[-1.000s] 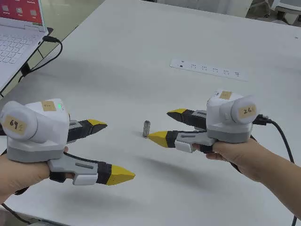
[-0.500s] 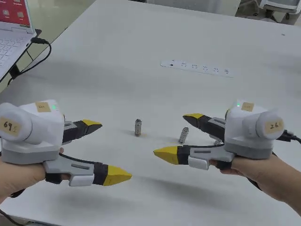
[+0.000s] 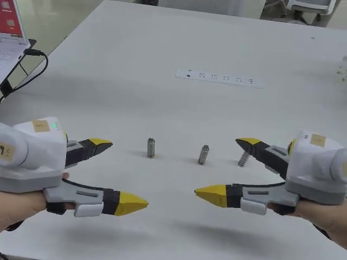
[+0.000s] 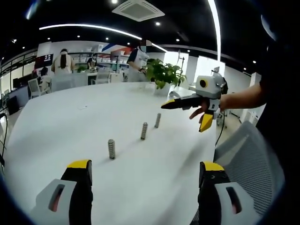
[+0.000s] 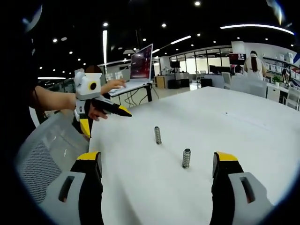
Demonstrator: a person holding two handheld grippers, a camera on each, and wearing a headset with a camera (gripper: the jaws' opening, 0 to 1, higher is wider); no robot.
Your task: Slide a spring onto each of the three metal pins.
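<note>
The yellow-tipped left gripper and right gripper hold their jaws wide apart, empty. Their tan labels are cut off, unreadable. Three small grey coil springs stand upright.

White-grey left claw and right claw, yellow-tipped black jaws, tan labels

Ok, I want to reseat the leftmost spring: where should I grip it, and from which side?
Probably mid-coil, the left hand-held gripper coming level from the near side: the leftmost spring stands upright, apart from the middle spring, its sides free.
</note>
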